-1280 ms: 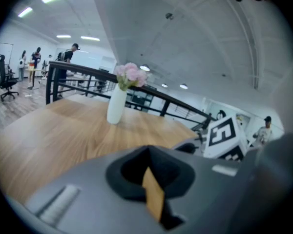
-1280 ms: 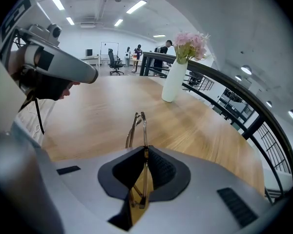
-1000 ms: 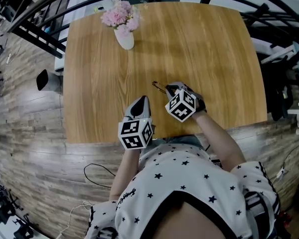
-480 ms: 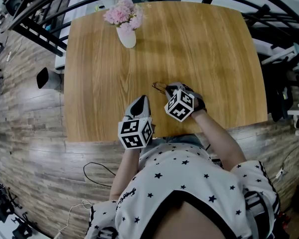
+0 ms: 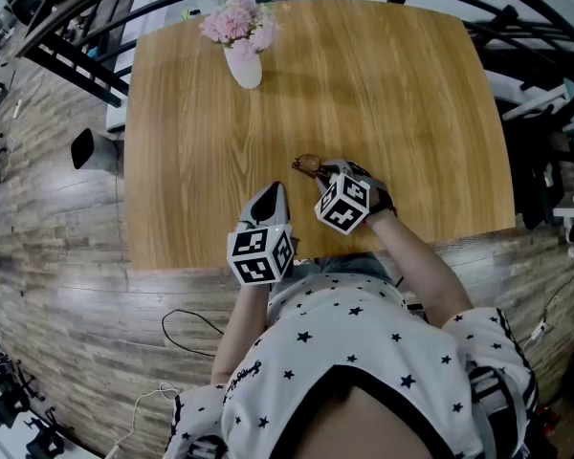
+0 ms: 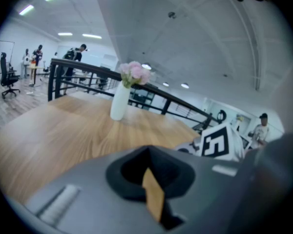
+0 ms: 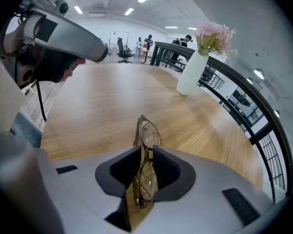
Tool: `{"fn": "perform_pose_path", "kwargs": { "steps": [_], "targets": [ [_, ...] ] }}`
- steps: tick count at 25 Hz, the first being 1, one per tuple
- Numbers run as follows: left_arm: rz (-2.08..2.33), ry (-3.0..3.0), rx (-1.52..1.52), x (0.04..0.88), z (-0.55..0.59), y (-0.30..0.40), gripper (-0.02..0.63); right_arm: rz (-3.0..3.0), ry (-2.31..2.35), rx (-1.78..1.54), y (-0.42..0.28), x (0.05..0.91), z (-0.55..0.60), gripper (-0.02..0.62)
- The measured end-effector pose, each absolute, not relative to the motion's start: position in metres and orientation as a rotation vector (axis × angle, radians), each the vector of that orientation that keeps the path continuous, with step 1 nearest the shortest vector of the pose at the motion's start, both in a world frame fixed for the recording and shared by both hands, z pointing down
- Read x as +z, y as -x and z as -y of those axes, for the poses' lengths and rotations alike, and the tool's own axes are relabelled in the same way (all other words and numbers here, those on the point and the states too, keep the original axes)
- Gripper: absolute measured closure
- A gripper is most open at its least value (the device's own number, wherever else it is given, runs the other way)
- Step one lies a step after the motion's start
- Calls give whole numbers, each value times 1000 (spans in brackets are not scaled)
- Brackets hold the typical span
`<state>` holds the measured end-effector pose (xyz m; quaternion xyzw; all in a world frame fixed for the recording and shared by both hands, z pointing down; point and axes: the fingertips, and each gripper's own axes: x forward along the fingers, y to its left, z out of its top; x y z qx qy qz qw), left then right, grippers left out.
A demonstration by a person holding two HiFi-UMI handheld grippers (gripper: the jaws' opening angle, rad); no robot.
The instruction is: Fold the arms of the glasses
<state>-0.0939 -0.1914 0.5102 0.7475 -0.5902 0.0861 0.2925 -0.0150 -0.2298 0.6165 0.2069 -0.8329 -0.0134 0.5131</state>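
Head view, from the left: a white vase (image 5: 241,68) of pink flowers (image 5: 235,22) stands near the far left corner of the wooden tabletop (image 5: 392,84), well apart from both grippers. Closer to the near edge, the left gripper (image 5: 271,197) points away from the person over the tabletop, its marker cube sitting at the tabletop's near edge. Just to its right lie the glasses (image 5: 308,164), sticking out up and to the left from the right gripper (image 5: 323,173), which a gloved hand (image 5: 375,197) holds.

Left gripper view: the left gripper (image 6: 151,194) has its jaws drawn together with nothing between them; only a thin sliver of wood shows through the slit. Ahead, the vase (image 6: 119,101) and its flowers (image 6: 135,72) stand on the tabletop (image 6: 49,130), and the marker cube of the right gripper (image 6: 217,143) shows at the right.

Right gripper view: the left gripper (image 7: 63,30) appears at the upper left. In the middle, the right gripper (image 7: 142,179) has its jaws closed on the glasses (image 7: 147,172), which stand on edge. One lens sits between the pads and the other lens (image 7: 149,133) pokes out beyond the jaw tips over the tabletop (image 7: 97,106). How the arms of the glasses lie cannot be told. The vase (image 7: 191,74) stands further off to the right.
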Motion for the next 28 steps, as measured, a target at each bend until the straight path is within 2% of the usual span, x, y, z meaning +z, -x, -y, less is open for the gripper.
{"fn": "perform_pose_path", "kwargs": {
  "steps": [12,28],
  "targets": [
    [1588,-1992,214,506,179,101,600,2027,-582,-16,16,611,231,537],
    [1581,-2061,190,492,144,100,600,2231,-923,121,6,537,199,555]
  ]
}}
